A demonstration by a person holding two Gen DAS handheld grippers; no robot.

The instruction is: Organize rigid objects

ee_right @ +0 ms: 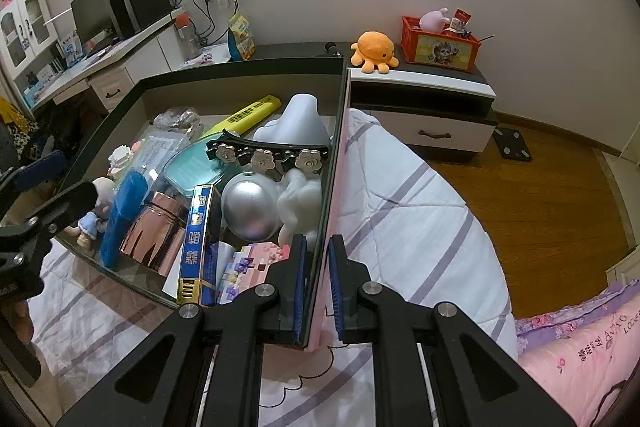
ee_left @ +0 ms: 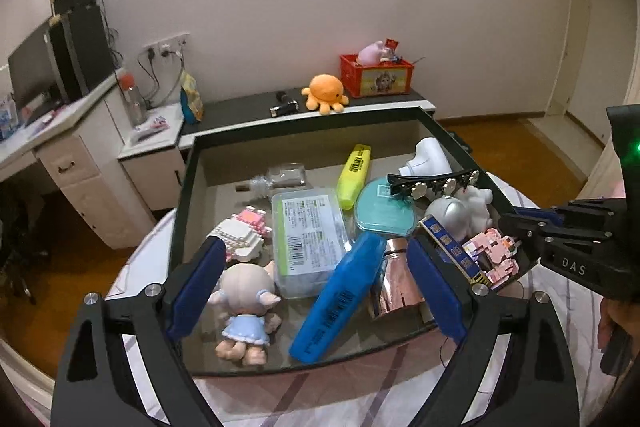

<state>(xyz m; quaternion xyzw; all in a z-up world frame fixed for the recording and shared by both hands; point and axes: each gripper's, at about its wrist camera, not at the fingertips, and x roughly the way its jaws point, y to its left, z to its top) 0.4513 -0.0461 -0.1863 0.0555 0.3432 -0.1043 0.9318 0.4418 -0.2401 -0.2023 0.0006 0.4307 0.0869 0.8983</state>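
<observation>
Plastic and stiff, the blue case (ee_left: 334, 297) lies slanted near the front of the box (ee_left: 304, 125) on the bed; probably light but slick, best pinched across its narrow sides. Left tongs (ee_left: 316, 287) hover wide and empty above it, while the right tongs (ee_right: 318, 291) clamp the box's side wall.

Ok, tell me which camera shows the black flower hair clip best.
The right wrist view: the hair clip lies near the middle, its three flowers clearly facing the camera. In the left wrist view the clip is farther off, smaller, seen at a slant.
</observation>
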